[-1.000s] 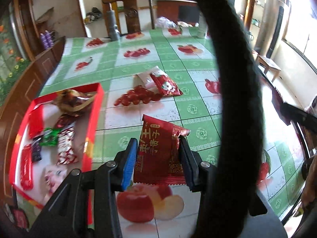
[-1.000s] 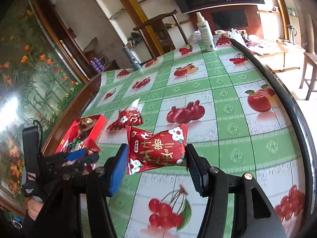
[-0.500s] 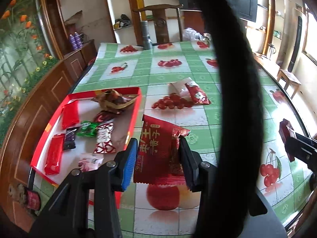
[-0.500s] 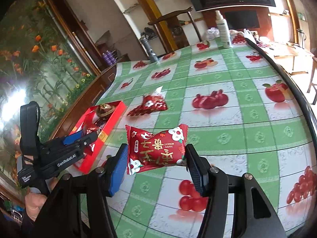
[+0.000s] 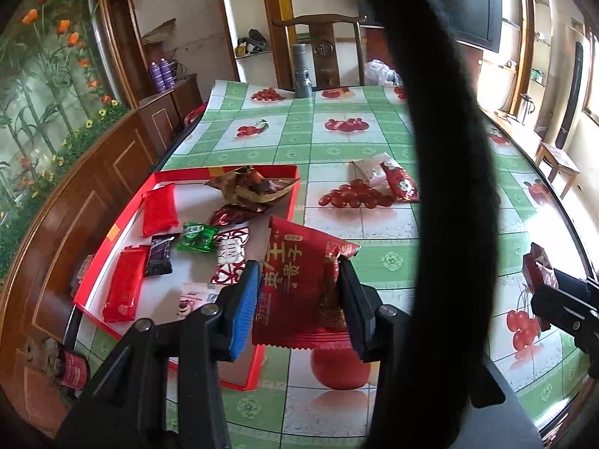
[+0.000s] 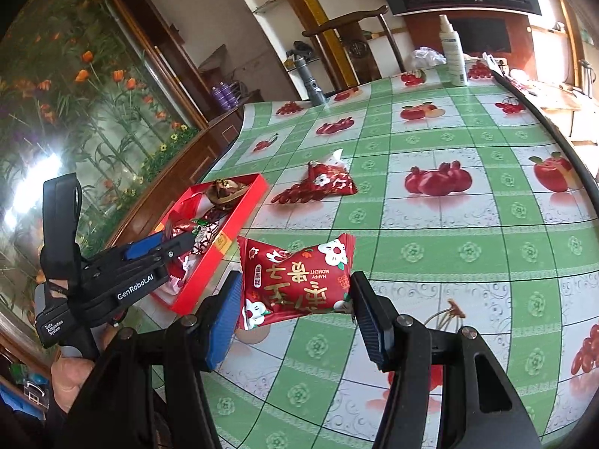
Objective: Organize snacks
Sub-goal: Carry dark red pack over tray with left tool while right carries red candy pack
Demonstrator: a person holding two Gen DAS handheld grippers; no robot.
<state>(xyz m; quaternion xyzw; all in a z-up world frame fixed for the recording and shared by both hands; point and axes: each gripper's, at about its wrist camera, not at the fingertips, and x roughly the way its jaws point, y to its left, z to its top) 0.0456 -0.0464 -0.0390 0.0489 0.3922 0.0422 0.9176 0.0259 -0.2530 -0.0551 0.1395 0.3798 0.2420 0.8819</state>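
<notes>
Two tools, each clamped on a red snack packet: my left tool [image 5: 297, 293] has carried its packet [image 5: 299, 292] nearer the red tray [image 5: 280, 351]; right tool [image 6: 295, 310] holds its packet [image 6: 295, 286] above the desk [image 6: 449, 254].

Red packet [image 5: 299, 284] (pinched) in tool [image 5: 297, 299]

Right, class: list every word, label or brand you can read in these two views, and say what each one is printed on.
"GenRobot.AI": on the side of the left gripper.
"Data Acquisition System": small label lower on that gripper's body.
"HAPPY MOMENT": upside down on the packet in the right gripper.
Large gold Chinese characters on that packet, and on the packet in the left gripper: too unclear to quote.
Wrappers in the red tray: print too small to read.
</notes>
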